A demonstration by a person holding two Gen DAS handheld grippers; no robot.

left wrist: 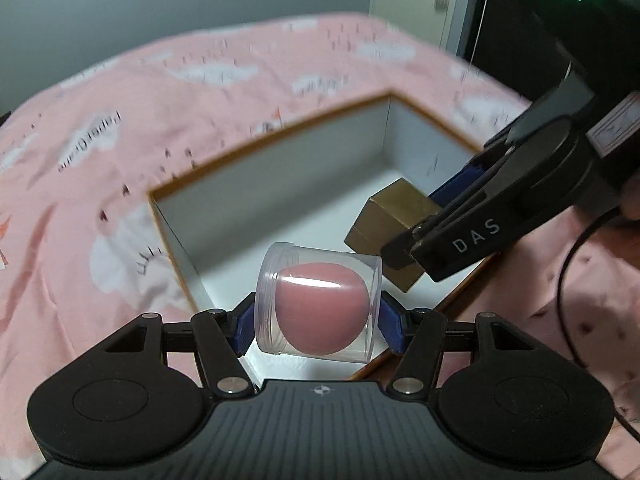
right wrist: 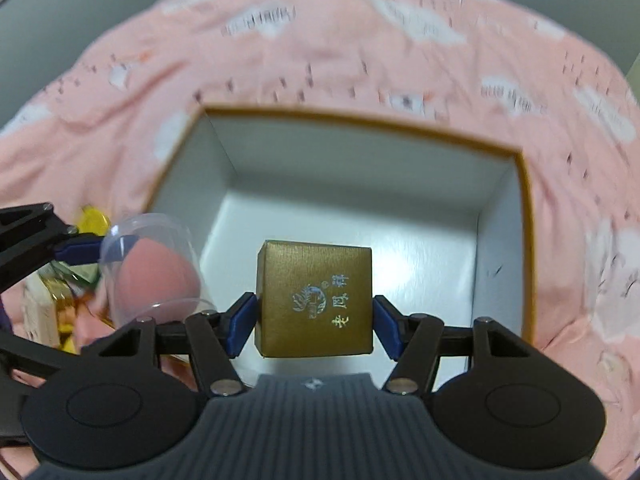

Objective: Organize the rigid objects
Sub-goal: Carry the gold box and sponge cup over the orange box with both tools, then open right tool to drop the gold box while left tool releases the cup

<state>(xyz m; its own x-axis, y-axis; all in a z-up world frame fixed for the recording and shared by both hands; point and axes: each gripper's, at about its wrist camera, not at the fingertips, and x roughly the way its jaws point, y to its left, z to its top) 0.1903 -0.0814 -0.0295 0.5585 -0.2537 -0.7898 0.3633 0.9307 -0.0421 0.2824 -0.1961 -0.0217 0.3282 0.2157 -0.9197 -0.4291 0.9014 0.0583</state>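
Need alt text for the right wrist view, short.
The right claw grips a small gold box with printed Chinese characters, held above an open white-lined storage box on a pink cloud-print bedspread. At left, the left claw holds a clear jar with a pink sponge inside at the storage box's left edge.

A bed with a soft pink cover with white clouds [right wrist: 320, 60] carries everything. A big open cardboard box, white inside with a brown rim [right wrist: 360, 160], sits right on the cover. Beside the box, at its left, lies a small blurry pile of yellow and pale things [right wrist: 60, 308].
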